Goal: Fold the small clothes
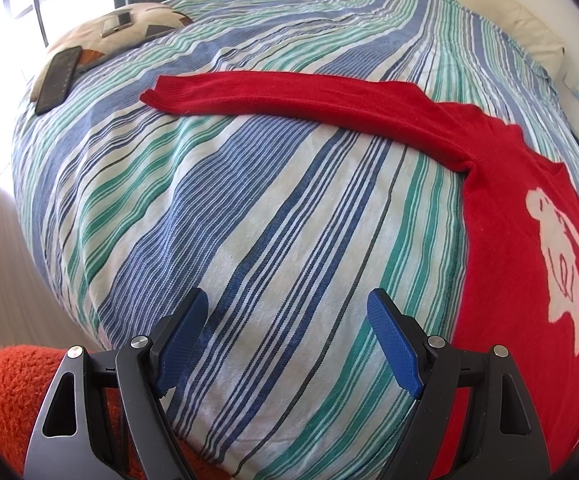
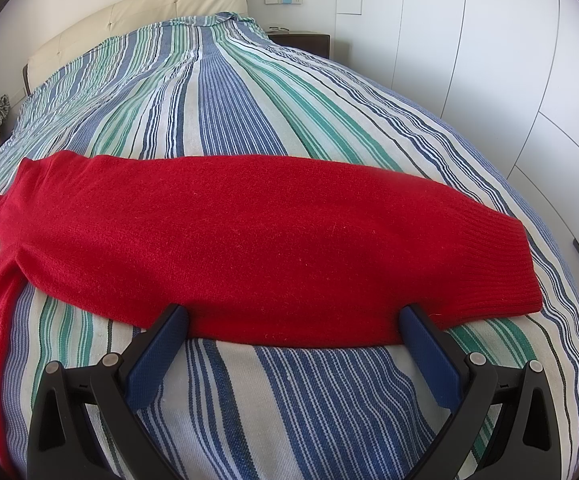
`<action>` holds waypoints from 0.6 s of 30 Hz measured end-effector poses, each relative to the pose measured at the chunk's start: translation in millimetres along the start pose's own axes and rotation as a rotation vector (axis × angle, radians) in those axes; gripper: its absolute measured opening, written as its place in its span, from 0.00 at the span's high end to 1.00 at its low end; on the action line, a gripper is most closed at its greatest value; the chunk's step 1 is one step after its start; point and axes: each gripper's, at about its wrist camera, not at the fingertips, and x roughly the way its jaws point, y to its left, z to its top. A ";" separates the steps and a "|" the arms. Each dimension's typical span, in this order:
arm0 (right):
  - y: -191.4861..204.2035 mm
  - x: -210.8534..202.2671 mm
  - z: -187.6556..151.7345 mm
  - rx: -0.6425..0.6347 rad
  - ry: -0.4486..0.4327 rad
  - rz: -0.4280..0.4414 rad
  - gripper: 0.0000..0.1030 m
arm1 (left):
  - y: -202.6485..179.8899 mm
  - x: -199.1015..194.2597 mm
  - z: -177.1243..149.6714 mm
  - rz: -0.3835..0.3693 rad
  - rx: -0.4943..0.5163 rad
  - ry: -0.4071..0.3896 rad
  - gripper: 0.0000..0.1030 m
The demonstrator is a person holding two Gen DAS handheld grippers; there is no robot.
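Two grippers up over the striped bedspread, both spread wide, nothing clamped in either. Left gripper first: blue pads well apart, only stripes between them, angled down at the cover. Red sweater off to its right, body lying flat with a pale animal figure on the front, near edge running close past the right-hand finger; touching or not, cannot tell. One long sleeve stretched out ahead of the gripper, reaching away leftward, cuff well clear of the pads. Farther ahead and left, a patterned cushion carrying a dark phone and a lighter device. Orange fuzzy fabric down at the lower left, behind the left-hand finger.

Over to the right gripper: jaws wide as well, fingertips right at the near edge of the other sleeve, which lies flat straight across in front. Ribbed cuff ahead and to the right, shoulder and body away to the left. Pads against the knit or just short of it, hard to call; no squeeze on it. Beyond the sleeve, more stripes up to a cream headboard, white wardrobe doors off to the right.
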 end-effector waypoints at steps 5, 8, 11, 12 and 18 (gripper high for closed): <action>-0.4 0.0 -0.1 0.000 0.000 0.000 0.00 | 0.0 -0.4 0.4 0.000 0.000 0.000 0.19; -0.4 0.0 -0.1 0.000 0.000 0.000 0.00 | -0.4 -0.3 1.0 0.001 -0.001 0.001 0.19; -0.4 -0.1 -0.1 0.000 0.000 0.000 0.00 | 0.0 -0.4 1.3 0.000 -0.004 0.000 0.19; -0.1 -0.1 0.0 0.000 0.000 0.000 0.00 | 0.3 -0.4 1.2 -0.001 -0.005 -0.001 0.19; -0.4 -0.1 0.0 0.000 0.000 0.000 0.00 | 0.1 -0.7 1.2 -0.002 -0.006 -0.003 0.19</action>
